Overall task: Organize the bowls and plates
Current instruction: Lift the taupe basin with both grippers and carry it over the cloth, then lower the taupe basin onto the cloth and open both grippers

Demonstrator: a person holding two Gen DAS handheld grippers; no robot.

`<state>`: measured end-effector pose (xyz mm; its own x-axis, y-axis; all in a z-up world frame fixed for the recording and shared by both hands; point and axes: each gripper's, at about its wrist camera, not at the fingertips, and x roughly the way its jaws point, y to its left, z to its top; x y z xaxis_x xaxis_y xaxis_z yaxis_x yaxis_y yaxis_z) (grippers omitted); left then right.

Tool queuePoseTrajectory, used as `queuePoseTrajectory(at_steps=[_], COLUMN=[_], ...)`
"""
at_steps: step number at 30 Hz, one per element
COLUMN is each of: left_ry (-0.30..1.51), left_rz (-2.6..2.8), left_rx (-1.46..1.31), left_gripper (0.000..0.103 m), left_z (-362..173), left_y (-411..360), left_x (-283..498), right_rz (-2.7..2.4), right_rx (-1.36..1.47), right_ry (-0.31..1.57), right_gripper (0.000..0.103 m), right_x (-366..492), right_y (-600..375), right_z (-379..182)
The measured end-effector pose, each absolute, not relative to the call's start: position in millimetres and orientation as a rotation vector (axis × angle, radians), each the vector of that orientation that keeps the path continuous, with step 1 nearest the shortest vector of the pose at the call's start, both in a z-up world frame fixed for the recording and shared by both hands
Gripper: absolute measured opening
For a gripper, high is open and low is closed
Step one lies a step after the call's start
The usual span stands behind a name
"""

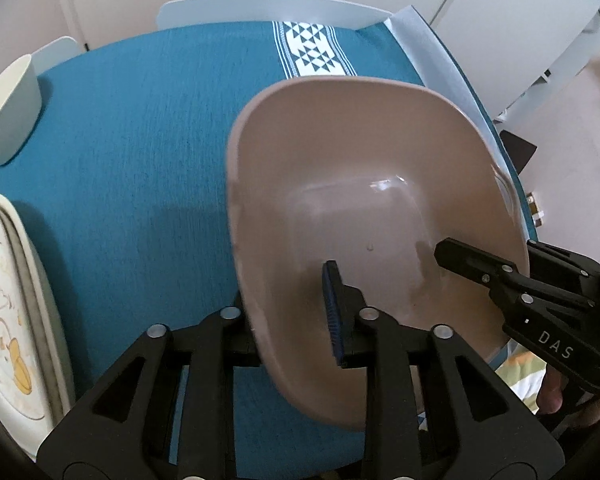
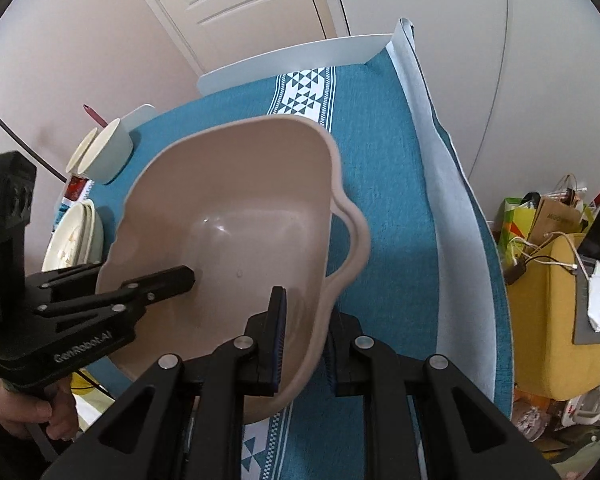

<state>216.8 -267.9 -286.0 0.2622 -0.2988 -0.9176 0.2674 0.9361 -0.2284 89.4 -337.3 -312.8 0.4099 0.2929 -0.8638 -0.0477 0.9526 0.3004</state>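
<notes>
The pink basin (image 1: 364, 208) hangs tilted above the bench's teal cloth (image 1: 140, 140), held from both sides: the left gripper (image 1: 292, 316) pinches its left wall, the right gripper (image 2: 304, 344) pinches the right wall beside the handle. Plates (image 1: 12, 300) and a bowl (image 1: 12, 112) sit at the left edge

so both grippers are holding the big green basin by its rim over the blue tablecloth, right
Not quite: the basin is beige-pink, not green, as both wrist views show. The rest stands: the left gripper and the right gripper each clamp its rim, one on either side, over the blue tablecloth.
</notes>
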Motion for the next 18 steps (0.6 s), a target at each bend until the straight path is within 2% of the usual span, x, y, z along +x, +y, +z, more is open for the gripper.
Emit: queuePoseTrajectory(at_steps=[1,4,5,6,8,18], left_ry=[1.254,1.239,1.213,1.202,1.195,1.204], left_rz=[-0.384,-0.371,-0.362,-0.362,-0.358,-0.350], left_rx=[-0.026,-0.001,0.015,0.025,0.044,0.059], left_gripper=[0.033,0.075,0.078,0.078,0.078,0.078], left_z=[-288.0,-286.8,-283.7,-282.1,-280.4,-265.0], left_y=[-270.0,-274.6,-276.3,-277.3,-279.7,-270.0], left_x=[217.6,214.8,213.3,211.7,211.6,197.9], right_rz=[0.219,0.221,0.215,0.215,0.207,0.164], right_rx=[0.259,0.287,0.292,0.307,0.324,0.310], right_ry=[1.139,1.148,1.144,1.138,1.125,1.091], right_gripper=[0.016,0.016,0.021,0.025,0.040,0.042], right_x=[90.7,91.4,91.3,91.2,91.0,84.6], right_y=[-338.2,-340.8,-341.4,-343.3,-346.6,-359.9], right_z=[-313.8,-315.6,-314.9,-314.2,-312.5,-279.0])
